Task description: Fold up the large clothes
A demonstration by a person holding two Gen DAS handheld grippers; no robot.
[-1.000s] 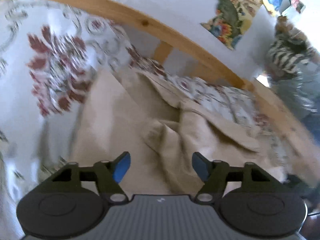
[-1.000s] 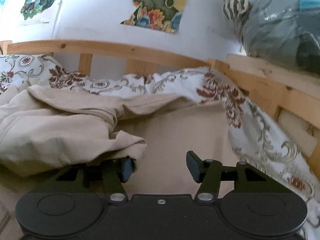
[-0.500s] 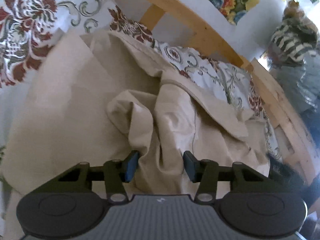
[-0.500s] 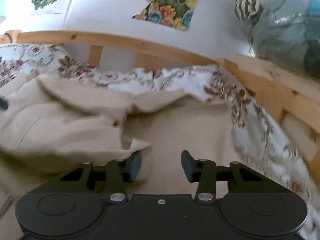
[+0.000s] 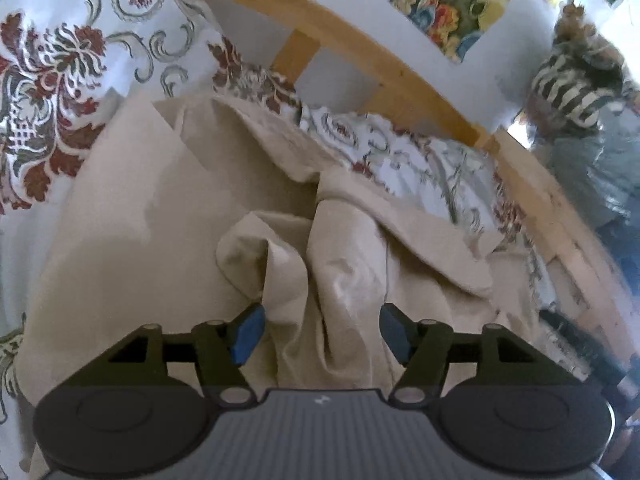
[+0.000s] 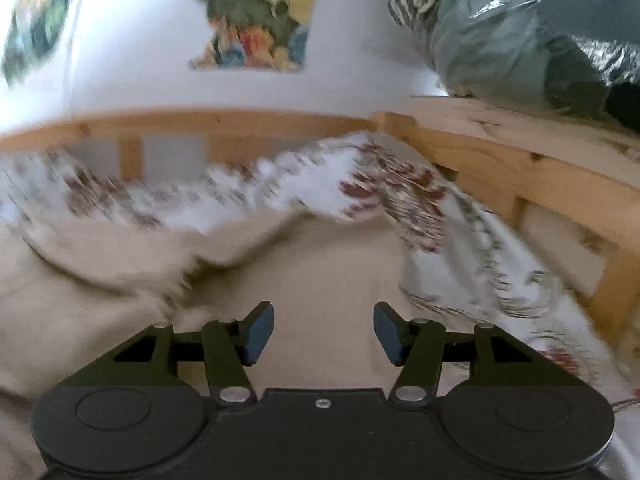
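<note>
A large beige garment lies spread and partly crumpled on a floral bedspread. In the left wrist view a bunched fold of it rises between the fingers of my left gripper, which is open with the cloth lying loosely in the gap. In the right wrist view my right gripper is open and empty over a flat stretch of the same beige garment. Its crumpled part lies to the left.
A wooden bed rail runs along the far side against a white wall with colourful pictures. Another wooden rail bounds the right side. Bagged bedding is piled above it.
My left gripper has come down over the crumpled fold and opened a little wider than half a second ago. My right gripper has opened wider and shifted; its view is blurred by motion.
</note>
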